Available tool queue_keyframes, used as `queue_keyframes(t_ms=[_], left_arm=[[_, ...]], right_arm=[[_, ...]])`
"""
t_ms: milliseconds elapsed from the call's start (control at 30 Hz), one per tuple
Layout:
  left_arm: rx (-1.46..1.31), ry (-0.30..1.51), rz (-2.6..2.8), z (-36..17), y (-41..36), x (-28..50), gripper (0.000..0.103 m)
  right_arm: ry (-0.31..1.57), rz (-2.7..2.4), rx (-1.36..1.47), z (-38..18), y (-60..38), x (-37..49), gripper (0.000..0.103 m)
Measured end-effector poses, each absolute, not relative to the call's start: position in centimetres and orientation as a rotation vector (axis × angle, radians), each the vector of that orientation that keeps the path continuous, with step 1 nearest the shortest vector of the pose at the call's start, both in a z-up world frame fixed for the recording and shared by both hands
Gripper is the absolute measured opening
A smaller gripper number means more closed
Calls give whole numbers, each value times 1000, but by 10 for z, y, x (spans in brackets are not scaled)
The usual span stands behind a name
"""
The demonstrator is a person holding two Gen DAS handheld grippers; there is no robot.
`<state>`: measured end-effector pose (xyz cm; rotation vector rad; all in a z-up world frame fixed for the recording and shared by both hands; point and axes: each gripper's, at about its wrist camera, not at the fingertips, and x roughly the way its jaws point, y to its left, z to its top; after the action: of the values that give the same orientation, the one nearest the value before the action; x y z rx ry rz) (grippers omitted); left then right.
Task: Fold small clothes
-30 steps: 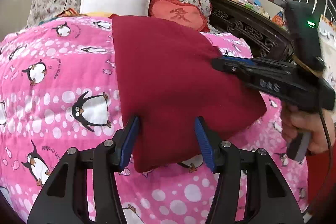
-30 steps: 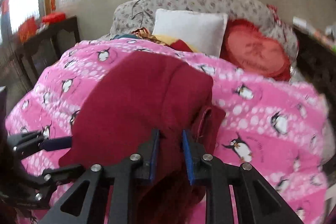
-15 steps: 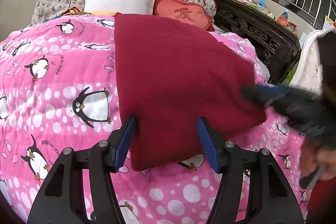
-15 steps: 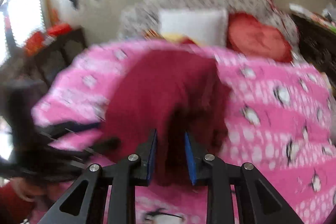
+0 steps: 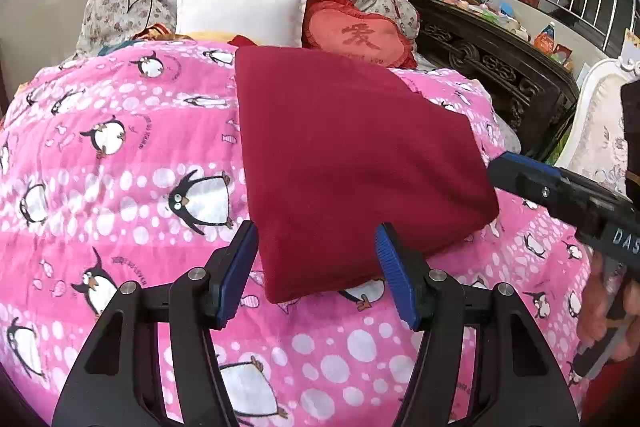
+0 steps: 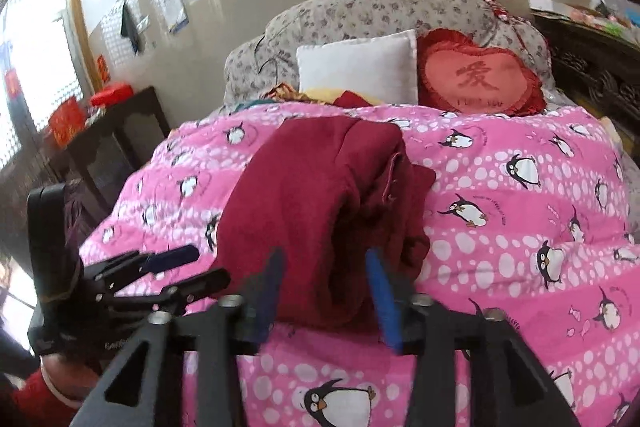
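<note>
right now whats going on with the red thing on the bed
A person with a hand-held gripper in each hand is folding a dark red garment on a pink penguin quilt. The garment lies folded into a rough rectangle. The left hand-held gripper is open just short of its near edge. The right hand-held gripper is open too, at the bunched side, gripping nothing.

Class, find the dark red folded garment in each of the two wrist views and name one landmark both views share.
Left wrist view: dark red folded garment fills the centre, flat on the penguin quilt.
Right wrist view: it lies centre-left, bunched.
Shared landmark: the red heart cushion, right of the white pillow.
</note>
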<state>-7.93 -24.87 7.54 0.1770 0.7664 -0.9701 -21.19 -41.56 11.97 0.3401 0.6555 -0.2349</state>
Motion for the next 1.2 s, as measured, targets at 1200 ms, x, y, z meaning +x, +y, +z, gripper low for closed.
queue_keyframes(t_ms=[1200], left_arm=[[-76, 919, -1158, 87, -260, -7, 61]], right_arm=[[610, -143, 615, 103, -469, -150, 58]])
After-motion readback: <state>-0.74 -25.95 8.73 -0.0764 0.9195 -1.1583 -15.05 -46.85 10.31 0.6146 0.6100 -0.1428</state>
